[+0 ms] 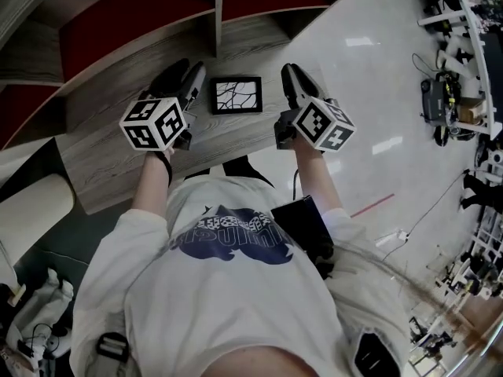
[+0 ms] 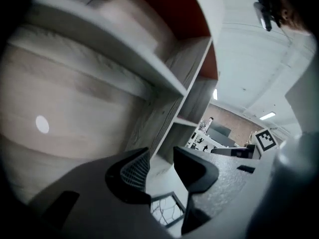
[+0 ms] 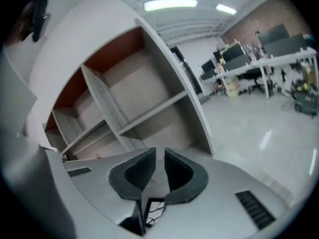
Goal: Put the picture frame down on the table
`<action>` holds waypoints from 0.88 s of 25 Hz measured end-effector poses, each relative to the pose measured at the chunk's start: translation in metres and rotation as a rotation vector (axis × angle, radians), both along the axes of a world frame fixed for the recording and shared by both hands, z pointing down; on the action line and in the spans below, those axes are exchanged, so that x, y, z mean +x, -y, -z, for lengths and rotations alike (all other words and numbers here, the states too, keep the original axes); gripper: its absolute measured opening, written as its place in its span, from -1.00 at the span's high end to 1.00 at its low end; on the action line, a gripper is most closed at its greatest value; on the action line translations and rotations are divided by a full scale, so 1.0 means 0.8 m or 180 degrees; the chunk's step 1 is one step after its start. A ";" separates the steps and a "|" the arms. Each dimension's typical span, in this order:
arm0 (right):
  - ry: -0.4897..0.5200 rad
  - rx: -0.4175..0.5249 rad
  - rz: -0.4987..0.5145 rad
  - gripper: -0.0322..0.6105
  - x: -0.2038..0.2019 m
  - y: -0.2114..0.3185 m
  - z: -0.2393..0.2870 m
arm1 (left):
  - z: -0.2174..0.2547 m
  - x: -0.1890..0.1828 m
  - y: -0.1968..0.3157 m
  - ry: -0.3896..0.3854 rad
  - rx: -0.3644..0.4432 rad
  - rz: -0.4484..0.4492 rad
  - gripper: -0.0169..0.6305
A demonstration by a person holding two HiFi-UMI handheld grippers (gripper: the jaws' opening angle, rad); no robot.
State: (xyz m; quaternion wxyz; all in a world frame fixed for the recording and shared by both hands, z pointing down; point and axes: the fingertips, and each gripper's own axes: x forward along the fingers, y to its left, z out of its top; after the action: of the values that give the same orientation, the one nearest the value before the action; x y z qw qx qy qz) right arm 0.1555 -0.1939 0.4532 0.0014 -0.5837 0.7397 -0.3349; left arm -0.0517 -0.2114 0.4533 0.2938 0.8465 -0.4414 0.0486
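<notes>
The picture frame (image 1: 236,95) lies flat on the bench (image 1: 110,124) between the left claw (image 2: 160,159), spread, and the right claw (image 3: 159,158), barely parted, both empty.

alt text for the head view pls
A black picture frame lies flat on a wood-grain table, seen from overhead. The left gripper and right gripper hover on either side of it, neither holding it. The person's white t-shirt fills the foreground.
</notes>
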 end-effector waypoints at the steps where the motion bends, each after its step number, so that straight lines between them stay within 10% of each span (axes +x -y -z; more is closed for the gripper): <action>1: -0.0185 0.0199 0.0005 0.76 -0.003 0.001 0.020 | 0.022 0.000 0.003 0.0062 0.0232 0.0026 0.51; 12: -0.1422 0.1898 -0.0138 0.89 -0.037 -0.014 0.196 | 0.236 -0.005 -0.013 0.0760 0.2574 0.0374 0.91; 22: -0.1714 0.2483 -0.0354 0.90 -0.038 -0.032 0.261 | 0.301 -0.034 -0.027 0.0843 0.3294 0.0665 0.92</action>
State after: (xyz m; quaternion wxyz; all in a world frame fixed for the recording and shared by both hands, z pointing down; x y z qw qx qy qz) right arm 0.1249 -0.1682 0.2447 0.0466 -0.6443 0.7519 0.1316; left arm -0.0788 -0.1896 0.2122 -0.2161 0.8188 -0.5227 -0.0983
